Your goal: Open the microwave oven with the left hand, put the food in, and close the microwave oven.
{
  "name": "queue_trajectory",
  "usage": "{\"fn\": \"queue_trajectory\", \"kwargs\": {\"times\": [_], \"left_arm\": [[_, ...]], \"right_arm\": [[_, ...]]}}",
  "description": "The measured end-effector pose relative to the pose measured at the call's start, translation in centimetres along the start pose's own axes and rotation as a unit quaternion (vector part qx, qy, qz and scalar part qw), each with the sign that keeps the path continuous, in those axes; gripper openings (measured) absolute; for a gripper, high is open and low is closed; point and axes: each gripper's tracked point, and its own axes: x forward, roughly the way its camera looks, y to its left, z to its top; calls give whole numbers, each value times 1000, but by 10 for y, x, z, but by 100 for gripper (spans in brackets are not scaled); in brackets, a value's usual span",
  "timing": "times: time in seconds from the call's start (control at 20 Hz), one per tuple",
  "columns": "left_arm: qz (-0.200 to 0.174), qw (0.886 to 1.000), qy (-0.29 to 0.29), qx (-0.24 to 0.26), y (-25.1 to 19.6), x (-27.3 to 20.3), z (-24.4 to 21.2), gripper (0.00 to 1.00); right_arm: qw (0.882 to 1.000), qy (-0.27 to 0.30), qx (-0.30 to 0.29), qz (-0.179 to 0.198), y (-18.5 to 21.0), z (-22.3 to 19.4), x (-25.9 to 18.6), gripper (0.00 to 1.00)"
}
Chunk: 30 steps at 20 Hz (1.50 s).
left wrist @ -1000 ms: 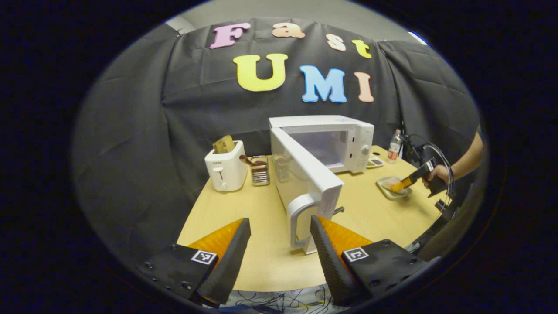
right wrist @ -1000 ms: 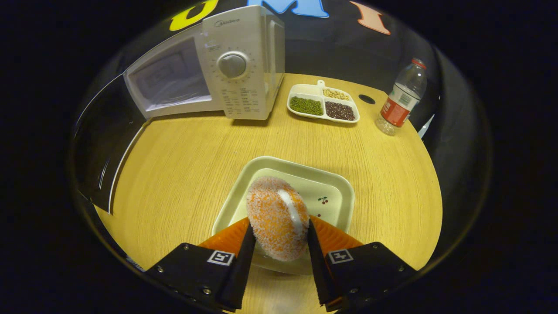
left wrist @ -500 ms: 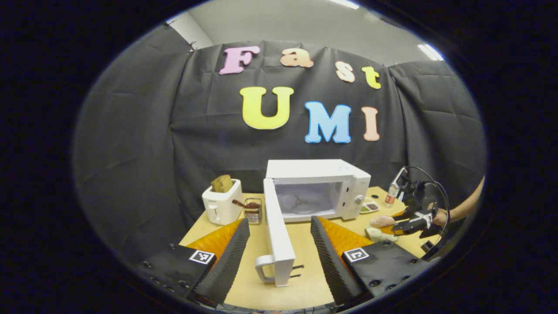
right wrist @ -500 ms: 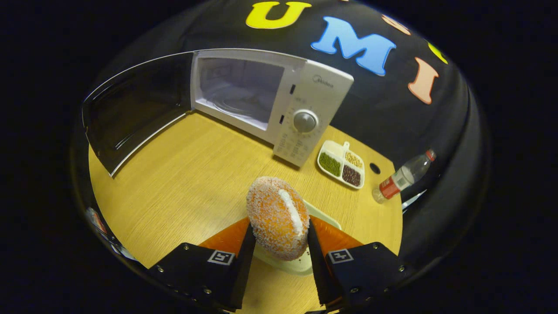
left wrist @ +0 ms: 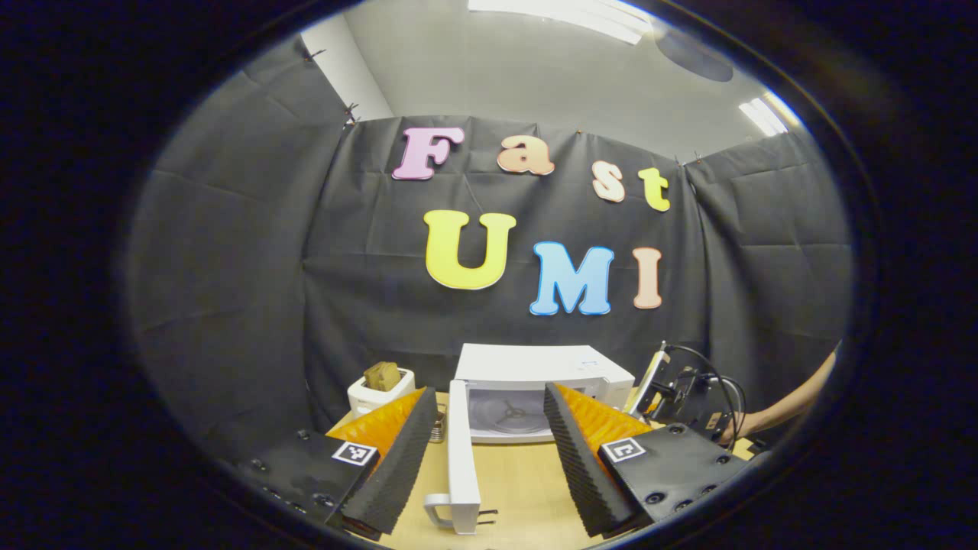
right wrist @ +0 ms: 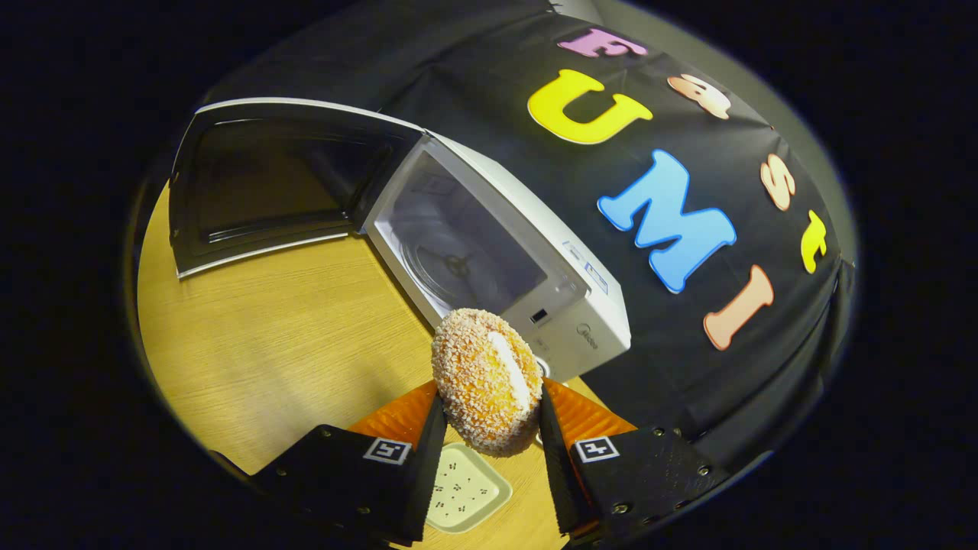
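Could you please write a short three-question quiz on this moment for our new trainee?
1. True or false: the microwave door stands open.
2. What does the right gripper hold? A) a bottle B) the crumbed bun C) nothing
3. Fill in: the left gripper is ____, with the door's handle seen between its fingers, untouched.

Key: 1 true; 2 B; 3 open.

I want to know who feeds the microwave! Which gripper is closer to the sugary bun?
Right. The right gripper pinches the bun between its fingers, near the open microwave. The left gripper hangs open, back by the door's edge.
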Motion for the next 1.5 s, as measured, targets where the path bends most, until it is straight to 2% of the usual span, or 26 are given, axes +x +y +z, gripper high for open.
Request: {"fn": "queue_trajectory", "kwargs": {"times": [0.25,0.45,0.75,1.05,1.25,1.35,1.4,1.5], "left_arm": [[23,999,-38,26,3,-24,40,92],[37,997,-57,32,3,-33,63,91],[64,996,-45,43,4,-19,62,91],[94,993,-12,70,5,-19,52,91],[107,990,15,95,8,-21,40,92],[113,989,25,98,9,-24,36,96],[114,989,26,96,9,-24,35,99],[116,989,28,92,10,-22,34,100]], "right_arm": [[997,-26,-76,-11,3,31,33,63],[994,-41,-101,9,15,46,58,63],[985,-59,-161,23,33,69,115,63],[988,-39,-144,48,51,83,180,64],[989,-28,-138,42,51,87,210,64],[988,-31,-150,24,49,91,219,65],[988,-29,-153,17,46,91,219,71],[989,-30,-143,19,51,93,216,95]]}}
